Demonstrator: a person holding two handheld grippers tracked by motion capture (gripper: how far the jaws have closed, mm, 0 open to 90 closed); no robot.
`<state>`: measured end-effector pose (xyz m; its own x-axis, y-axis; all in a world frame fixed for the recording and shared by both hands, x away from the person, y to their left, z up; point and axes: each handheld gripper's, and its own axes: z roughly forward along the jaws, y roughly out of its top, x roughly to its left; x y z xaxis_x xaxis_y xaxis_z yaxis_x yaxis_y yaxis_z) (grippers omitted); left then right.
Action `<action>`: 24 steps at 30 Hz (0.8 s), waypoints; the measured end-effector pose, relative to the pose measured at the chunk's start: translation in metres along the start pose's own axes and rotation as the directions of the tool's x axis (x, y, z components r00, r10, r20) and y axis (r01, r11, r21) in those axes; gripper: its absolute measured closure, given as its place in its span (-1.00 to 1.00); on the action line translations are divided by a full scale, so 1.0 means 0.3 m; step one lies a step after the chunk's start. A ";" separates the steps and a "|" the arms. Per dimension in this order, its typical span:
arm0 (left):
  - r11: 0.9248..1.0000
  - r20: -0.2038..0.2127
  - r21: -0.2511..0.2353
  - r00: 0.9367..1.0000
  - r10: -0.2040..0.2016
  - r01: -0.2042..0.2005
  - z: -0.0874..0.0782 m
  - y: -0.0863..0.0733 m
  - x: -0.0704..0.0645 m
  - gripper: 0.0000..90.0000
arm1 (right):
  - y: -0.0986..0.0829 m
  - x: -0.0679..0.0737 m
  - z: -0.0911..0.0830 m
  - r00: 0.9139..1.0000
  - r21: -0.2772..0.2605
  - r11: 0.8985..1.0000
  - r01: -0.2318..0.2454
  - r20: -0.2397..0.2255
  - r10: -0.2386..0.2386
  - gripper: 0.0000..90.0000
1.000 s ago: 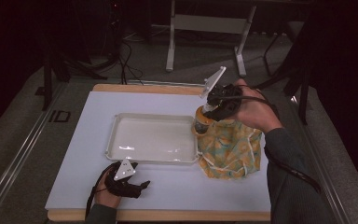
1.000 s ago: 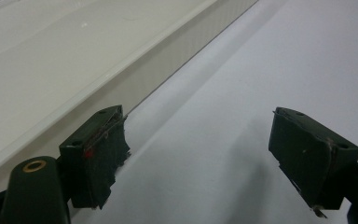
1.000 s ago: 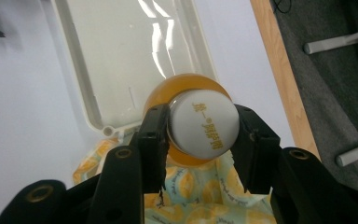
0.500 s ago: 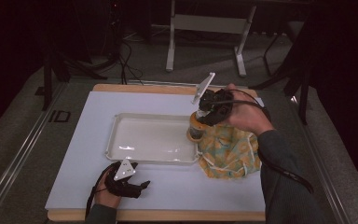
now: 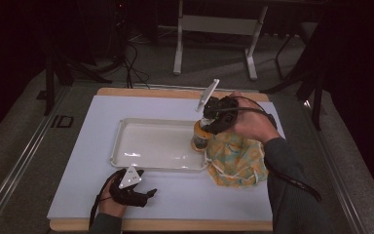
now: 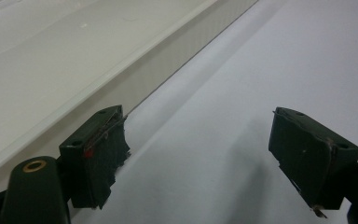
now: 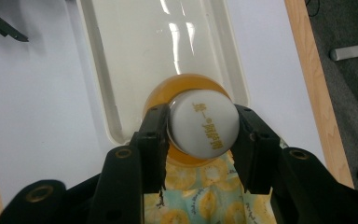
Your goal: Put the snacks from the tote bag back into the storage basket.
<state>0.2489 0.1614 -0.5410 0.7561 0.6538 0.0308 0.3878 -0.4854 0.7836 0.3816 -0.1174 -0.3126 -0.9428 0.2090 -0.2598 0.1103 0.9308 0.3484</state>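
Observation:
My right gripper (image 5: 203,127) (image 7: 204,128) is shut on the white cap of an orange bottle (image 5: 200,137) (image 7: 192,100). It holds the bottle upright over the right end of the white tray (image 5: 126,158) (image 7: 102,84). A yellow and teal patterned cloth (image 5: 233,158) (image 7: 205,196) lies on the table just right of the tray, under the right hand. My left gripper (image 5: 148,194) (image 6: 196,158) rests on the white table top in front of the tray, open, with nothing between its jaws.
The white table top (image 5: 97,126) has a wooden edge (image 5: 160,225) at the front and back. Dark floor, cables and a metal stand (image 5: 214,29) lie beyond the table.
My right gripper has carried the orange bottle leftward from above the cloth to over the tray's right end. The left gripper has not moved.

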 end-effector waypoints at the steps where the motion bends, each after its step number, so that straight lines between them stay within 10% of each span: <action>1: 1.000 0.001 0.000 1.000 0.000 0.000 0.000 0.000 0.000 -0.58 | 0.001 0.002 0.002 1.000 0.001 1.000 -0.002 0.000 0.002 0.31; 24: 1.000 0.000 0.002 1.000 0.001 -0.001 0.000 0.000 0.000 -0.57 | 0.009 0.031 0.059 0.999 0.008 1.000 0.022 -0.028 -0.022 0.31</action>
<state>0.2489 0.1613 -0.5411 0.7564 0.6533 0.0311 0.3882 -0.4867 0.7826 0.3786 -0.1074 -0.3301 -0.9533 0.1803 -0.2424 0.0920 0.9375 0.3356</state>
